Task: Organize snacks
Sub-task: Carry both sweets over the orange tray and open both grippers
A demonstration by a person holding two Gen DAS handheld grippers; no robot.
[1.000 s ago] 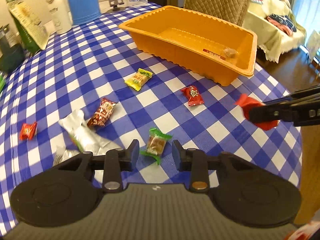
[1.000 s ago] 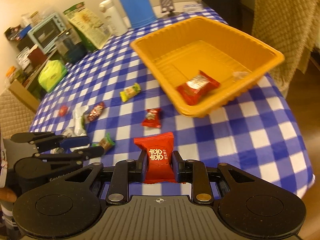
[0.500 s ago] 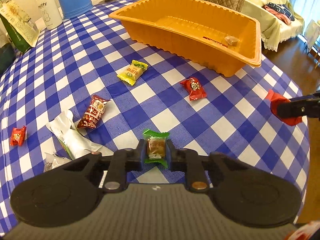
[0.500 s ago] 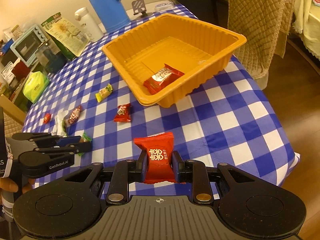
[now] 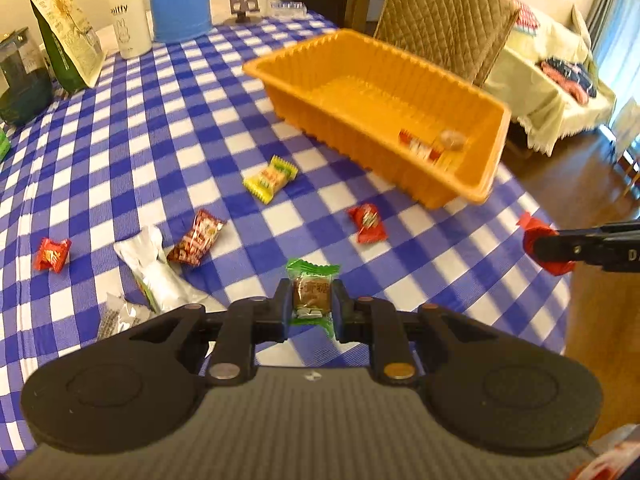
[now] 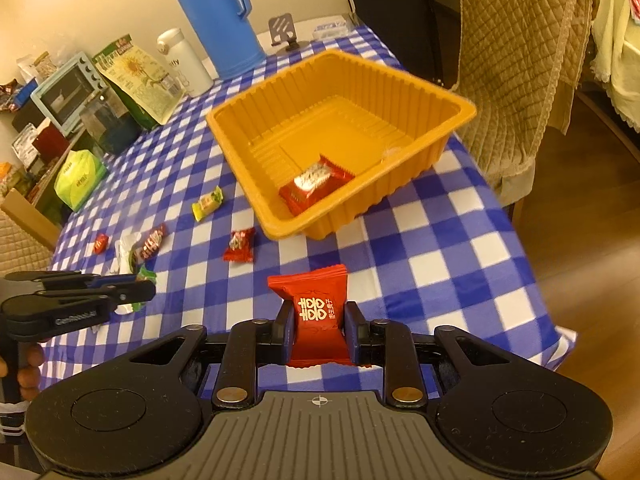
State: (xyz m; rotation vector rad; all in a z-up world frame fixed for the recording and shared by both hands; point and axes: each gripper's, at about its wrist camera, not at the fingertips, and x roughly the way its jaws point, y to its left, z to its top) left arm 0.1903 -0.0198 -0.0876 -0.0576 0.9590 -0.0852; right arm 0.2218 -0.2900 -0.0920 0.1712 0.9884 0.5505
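On my left wrist camera I see the left gripper (image 5: 309, 309) closed on a green-wrapped candy (image 5: 311, 297), both fingers pressing its sides, and it seems to be held a little above the blue checked tablecloth (image 5: 120, 152). On the right wrist camera the right gripper (image 6: 318, 330) is closed on a red snack packet (image 6: 316, 312) with white characters, which stands upright between the fingers. The orange tray (image 6: 400, 80) lies at about 12 o'clock from the right gripper and at about 1 o'clock from the left one. The right view looks down into the tray and shows clearly one red packet (image 6: 316, 180) on its floor near the front wall; in the left view the tray wall (image 5: 360, 128) hides most of this, and I see only a blurred red and white piece and a small round thing in the far corner. The left view shows the loose sweets better: a yellow candy (image 5: 271, 178) at 11 o'clock, a red candy (image 5: 367, 223) at 1 o'clock, a dark red one (image 5: 197, 237) and a white wrapper (image 5: 154, 276) at 10 o'clock, and a small red one (image 5: 52, 254) far at 9 o'clock. Only the right view shows the blue toaster oven (image 6: 68, 92) and the green tissue pack (image 6: 80, 176) beside the table. The blue jug (image 6: 216, 16) stands at the far edge.
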